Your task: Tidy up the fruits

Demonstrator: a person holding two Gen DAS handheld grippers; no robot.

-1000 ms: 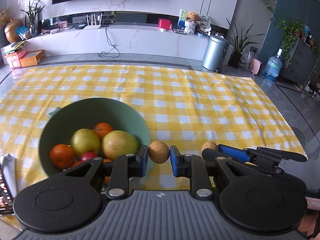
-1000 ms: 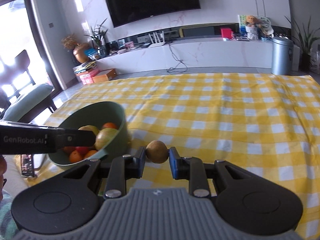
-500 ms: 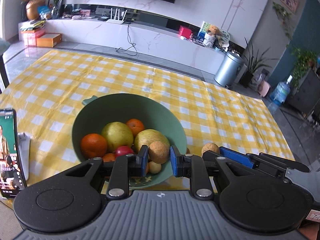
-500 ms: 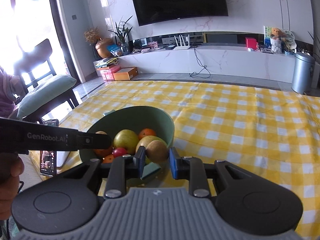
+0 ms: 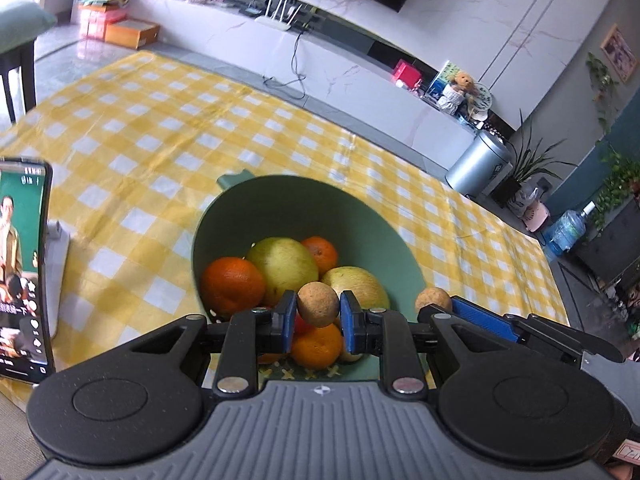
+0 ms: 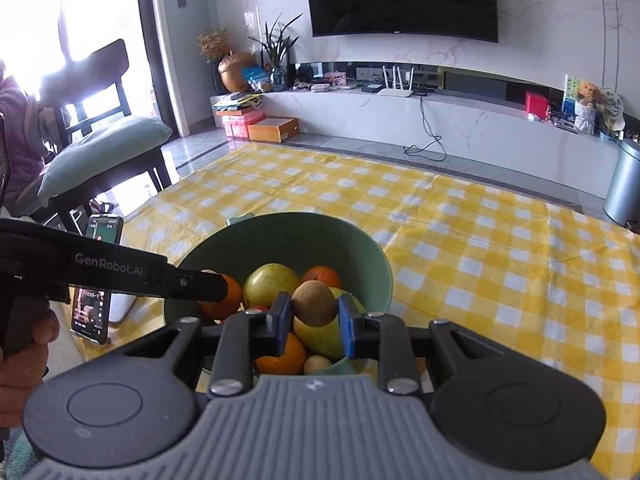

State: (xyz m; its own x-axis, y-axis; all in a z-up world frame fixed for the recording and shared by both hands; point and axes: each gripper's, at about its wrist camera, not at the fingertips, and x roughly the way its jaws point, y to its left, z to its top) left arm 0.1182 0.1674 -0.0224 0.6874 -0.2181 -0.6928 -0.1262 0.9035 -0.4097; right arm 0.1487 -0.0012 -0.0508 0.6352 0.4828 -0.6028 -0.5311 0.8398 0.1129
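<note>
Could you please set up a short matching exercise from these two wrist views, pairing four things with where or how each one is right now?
Things:
1. small brown fruit
2. green bowl
3. phone
4. bin

States or places:
A. stands on the floor past the cloth's far edge
B. propped upright at the cloth's left edge, screen lit
C. gripped between the left gripper's blue pads, above the bowl
D. sits on the yellow checked cloth, holding oranges and larger green-yellow fruits

Pairs: 1-C, 2-D, 3-B, 4-A
</note>
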